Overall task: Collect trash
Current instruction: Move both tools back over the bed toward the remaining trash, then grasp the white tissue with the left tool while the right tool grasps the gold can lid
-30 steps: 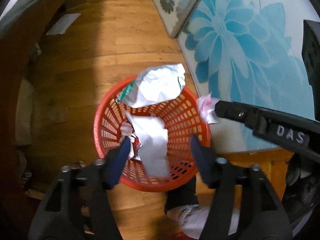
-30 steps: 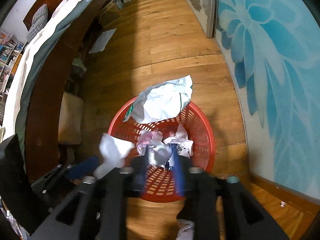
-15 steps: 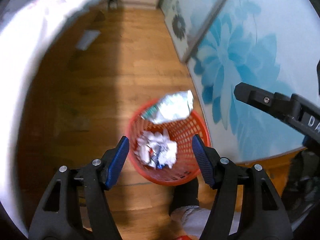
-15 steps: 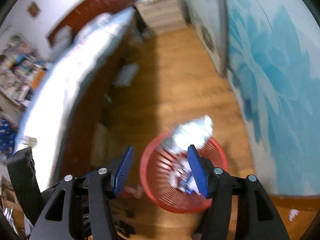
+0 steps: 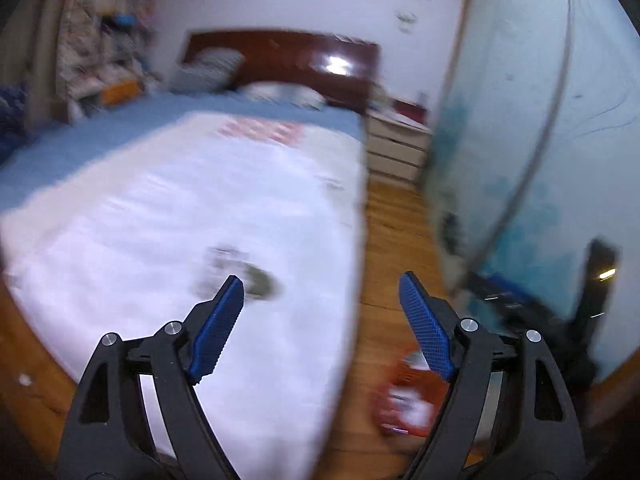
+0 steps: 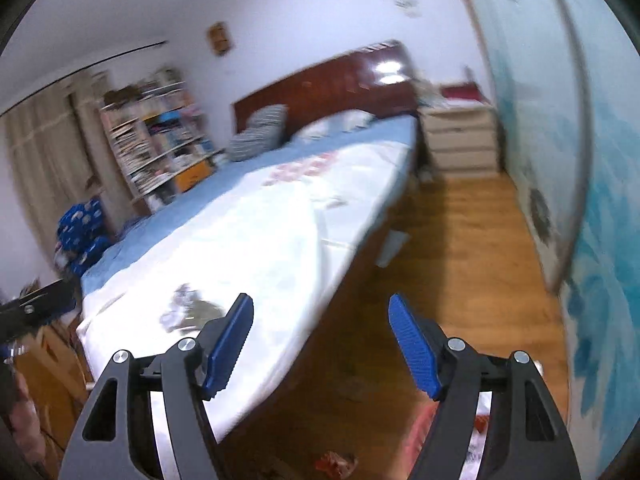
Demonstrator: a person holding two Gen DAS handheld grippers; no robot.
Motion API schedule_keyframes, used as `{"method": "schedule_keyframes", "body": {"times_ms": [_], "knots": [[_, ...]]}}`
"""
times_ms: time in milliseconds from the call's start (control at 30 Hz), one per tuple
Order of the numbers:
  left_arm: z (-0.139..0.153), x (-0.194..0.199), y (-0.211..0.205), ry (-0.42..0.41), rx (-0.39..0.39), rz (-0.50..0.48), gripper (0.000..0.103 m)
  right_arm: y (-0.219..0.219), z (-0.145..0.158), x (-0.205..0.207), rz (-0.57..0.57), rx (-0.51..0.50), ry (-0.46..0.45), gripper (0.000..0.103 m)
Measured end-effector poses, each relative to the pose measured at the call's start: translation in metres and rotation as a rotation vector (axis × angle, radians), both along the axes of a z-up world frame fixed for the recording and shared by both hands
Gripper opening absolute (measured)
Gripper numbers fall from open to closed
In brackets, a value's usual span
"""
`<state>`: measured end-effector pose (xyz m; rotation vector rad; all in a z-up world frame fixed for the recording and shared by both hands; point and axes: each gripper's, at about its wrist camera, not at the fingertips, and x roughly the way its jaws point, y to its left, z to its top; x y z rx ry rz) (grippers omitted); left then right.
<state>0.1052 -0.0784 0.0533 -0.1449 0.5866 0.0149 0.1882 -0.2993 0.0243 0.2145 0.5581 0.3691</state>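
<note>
My left gripper (image 5: 321,292) is open and empty, raised over the near end of the bed. Blurred crumpled trash (image 5: 244,272) lies on the white sheet just beyond its left finger. The red basket (image 5: 408,404) with crumpled paper stands on the floor low at the right, partly behind the right finger. My right gripper (image 6: 321,314) is open and empty above the bed's edge. The same trash (image 6: 192,312) lies on the sheet left of it. A blurred part of the basket (image 6: 424,432) shows at the bottom right.
The bed (image 6: 256,232) with white sheet and blue cover fills the left. A wooden floor strip (image 6: 460,248) runs between the bed and the blue flower wardrobe door (image 6: 600,200). A white drawer unit (image 6: 460,140) stands at the far end. A small red wrapper (image 6: 336,460) lies on the floor.
Both grippers dropped their crumpled paper into the red basket, opened, and swung up and left from the basket toward the bed. The views are blurred by motion.
</note>
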Motion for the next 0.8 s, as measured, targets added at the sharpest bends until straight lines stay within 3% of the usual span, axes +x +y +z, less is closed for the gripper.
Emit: {"method": "schedule_keyframes", "body": {"times_ms": [167,300,467,633,800], "knots": [[-0.045,0.021,0.045,0.074,-0.046,0.042,0.080,0.065,0.002,-0.007,0.120,-0.061,-0.016,0.069],[-0.057,0.032,0.064,0.107,-0.134,0.057,0.080,0.113,-0.006,-0.004,0.190,-0.115,-0.013,0.065],[-0.064,0.023,0.058,0.133,-0.111,0.068,0.080,0.159,-0.022,0.024,0.256,-0.138,-0.014,0.059],[-0.072,0.020,0.072,0.167,-0.133,0.080,0.080,0.198,-0.047,0.062,0.264,-0.083,0.060,0.046],[-0.074,0.018,0.088,0.177,-0.134,0.104,0.080,0.243,-0.064,0.093,0.287,-0.065,0.101,0.041]]}}
